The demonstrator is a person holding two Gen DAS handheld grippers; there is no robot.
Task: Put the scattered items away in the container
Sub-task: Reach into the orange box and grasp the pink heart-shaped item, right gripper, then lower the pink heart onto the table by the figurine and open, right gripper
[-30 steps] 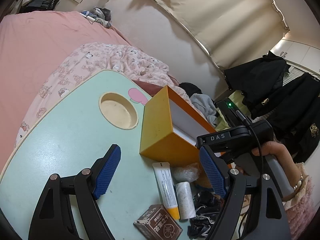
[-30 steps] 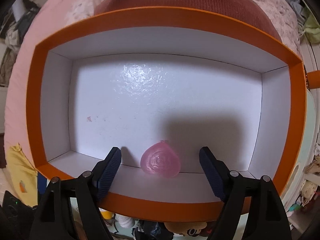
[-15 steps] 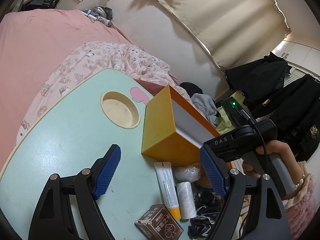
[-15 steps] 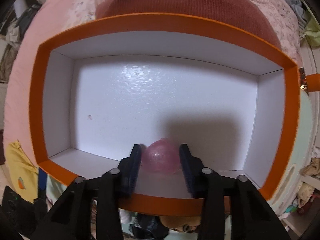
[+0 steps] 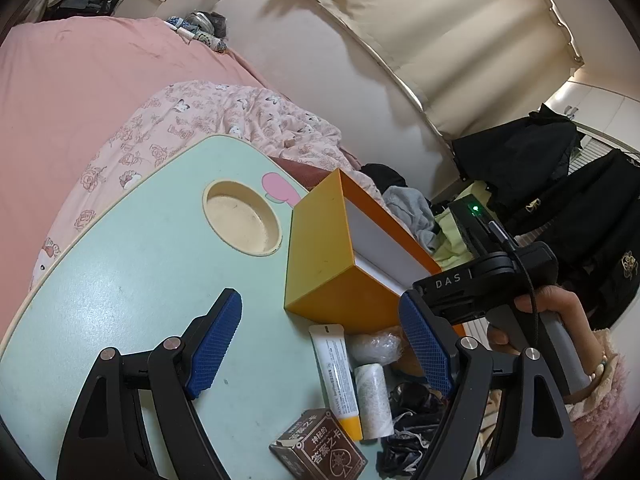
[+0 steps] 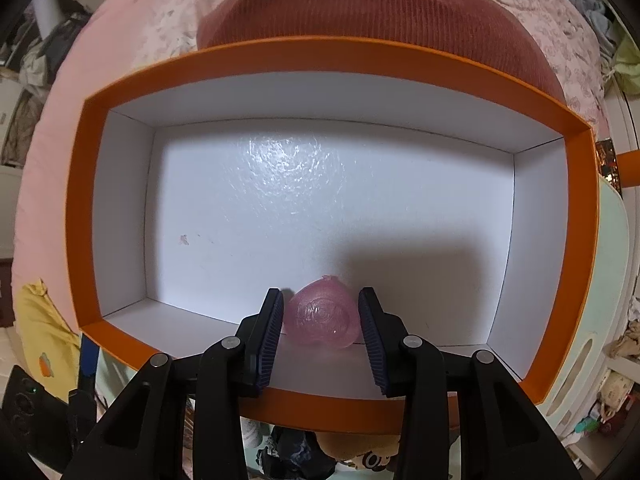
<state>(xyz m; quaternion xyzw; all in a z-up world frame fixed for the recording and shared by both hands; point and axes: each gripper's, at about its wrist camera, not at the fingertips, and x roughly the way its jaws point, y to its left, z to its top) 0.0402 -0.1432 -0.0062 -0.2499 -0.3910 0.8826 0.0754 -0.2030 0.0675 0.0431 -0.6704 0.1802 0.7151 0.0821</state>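
An orange box [image 6: 80, 200] with a white inside lies below my right gripper [image 6: 321, 292], which points down into it. Its pads are shut on a pink translucent ball [image 6: 322, 318] close to the box's near wall. In the left wrist view the same box [image 5: 320, 264] stands on a mint-green table [image 5: 120, 280]. In front of it lie a white tube with a yellow cap [image 5: 334, 364], a white roll [image 5: 372, 396], a crinkly clear wrap [image 5: 374, 346], a brown card pack [image 5: 320, 452] and a black tangle [image 5: 408, 412]. My left gripper [image 5: 320, 298] hangs open above them, holding nothing.
A round cup recess [image 5: 240, 220] sits in the table beyond the box's left side. A person's hand [image 5: 560, 312] holds the right gripper's handle over the box. Pink bedding [image 5: 80, 100] surrounds the table, and dark clothes [image 5: 520, 168] hang at the right.
My right gripper's jaws closed from wide open onto the pink ball, and the box now looks a little farther below. The left gripper stayed put.
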